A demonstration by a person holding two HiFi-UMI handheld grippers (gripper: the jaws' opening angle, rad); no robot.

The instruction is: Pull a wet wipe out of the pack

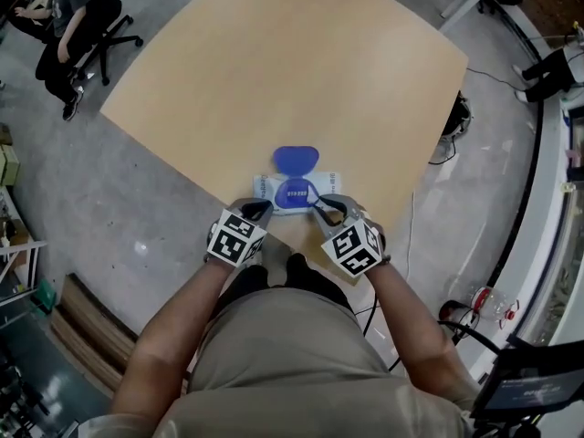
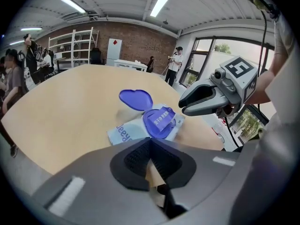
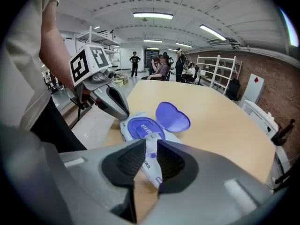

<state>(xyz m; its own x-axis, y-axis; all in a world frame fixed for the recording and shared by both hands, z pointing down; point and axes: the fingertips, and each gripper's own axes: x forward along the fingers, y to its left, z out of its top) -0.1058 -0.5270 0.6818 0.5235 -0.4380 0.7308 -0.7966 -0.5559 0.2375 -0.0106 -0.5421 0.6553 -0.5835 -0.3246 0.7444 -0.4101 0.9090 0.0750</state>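
Observation:
A white wet-wipe pack lies near the table's front edge, its blue lid flipped open away from me. A blue label sticks up from the opening. My left gripper hovers just left of the pack, shut and empty. My right gripper hovers just right of it. Its pads stand a narrow slit apart with nothing pinched; the pack's edge shows through the slit. Each gripper appears in the other's view: the right gripper and the left gripper.
The pale wooden table stretches away beyond the pack. A seated person on an office chair is off its far left corner. Cables and gear lie on the floor at right. People stand far back in the room.

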